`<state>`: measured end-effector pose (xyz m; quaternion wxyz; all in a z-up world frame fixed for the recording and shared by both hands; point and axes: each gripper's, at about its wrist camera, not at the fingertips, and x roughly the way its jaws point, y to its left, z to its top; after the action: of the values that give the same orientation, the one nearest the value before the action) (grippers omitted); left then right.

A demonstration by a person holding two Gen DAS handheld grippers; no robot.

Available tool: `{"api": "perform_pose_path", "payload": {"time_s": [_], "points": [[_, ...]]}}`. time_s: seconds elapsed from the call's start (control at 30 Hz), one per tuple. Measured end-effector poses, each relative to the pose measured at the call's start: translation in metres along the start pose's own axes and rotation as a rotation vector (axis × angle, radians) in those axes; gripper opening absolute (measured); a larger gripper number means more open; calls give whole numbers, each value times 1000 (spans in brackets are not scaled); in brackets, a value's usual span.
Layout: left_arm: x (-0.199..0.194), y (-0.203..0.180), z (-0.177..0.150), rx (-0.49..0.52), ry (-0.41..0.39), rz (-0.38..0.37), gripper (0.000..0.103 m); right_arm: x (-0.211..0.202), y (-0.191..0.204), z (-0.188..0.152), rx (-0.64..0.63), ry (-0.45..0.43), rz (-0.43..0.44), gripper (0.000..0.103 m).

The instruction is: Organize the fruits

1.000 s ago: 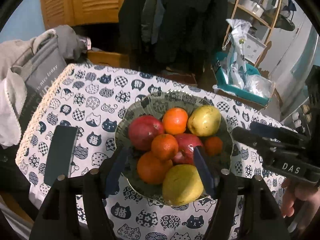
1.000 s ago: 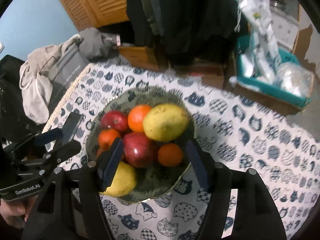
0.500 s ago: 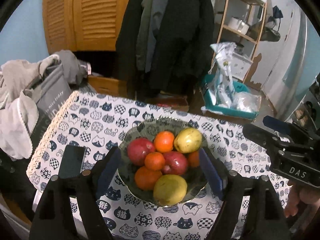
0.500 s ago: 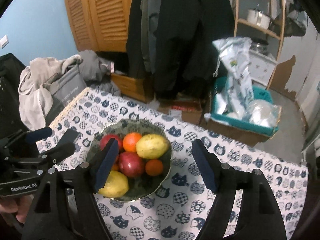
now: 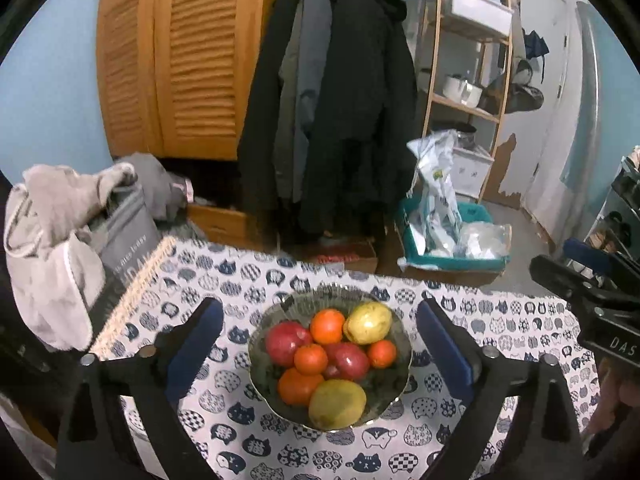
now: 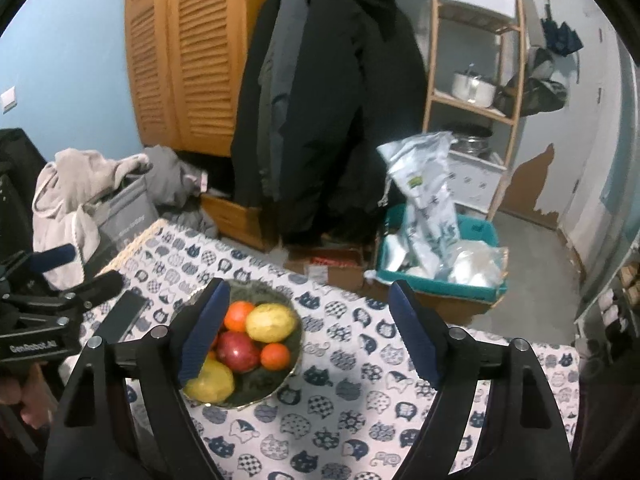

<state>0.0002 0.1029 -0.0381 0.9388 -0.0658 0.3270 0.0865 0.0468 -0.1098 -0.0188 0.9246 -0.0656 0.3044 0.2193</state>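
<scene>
Cat-print tablecloth (image 5: 248, 280) | bowl (image 5: 402, 364) holds all fruit (image 5: 340, 350) | your left gripper (image 5: 320, 346), right gripper (image 6: 310, 334) opening, empty | sorting appears done.

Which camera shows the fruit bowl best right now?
The left wrist view: the fruit bowl sits whole and centred between open tongs, every fruit visible. In the right wrist view the bowl lies off to the left, and a blue pad covers part of it.
</scene>
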Motion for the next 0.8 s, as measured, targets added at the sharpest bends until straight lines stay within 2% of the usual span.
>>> {"api": "perform_pose_path", "payload": {"time_s": [0.23, 0.47, 0.8], "points": [[-32, -12, 10, 57, -124, 39, 102, -24, -16, 3, 8, -50, -42, 81], [-55, -20, 17, 68, -186, 5, 102, -52, -23, 2, 12, -119, -81, 81], [-63, -22, 21, 36, -207, -14, 102, -59, -33, -3, 33, -125, -109, 81]]}}
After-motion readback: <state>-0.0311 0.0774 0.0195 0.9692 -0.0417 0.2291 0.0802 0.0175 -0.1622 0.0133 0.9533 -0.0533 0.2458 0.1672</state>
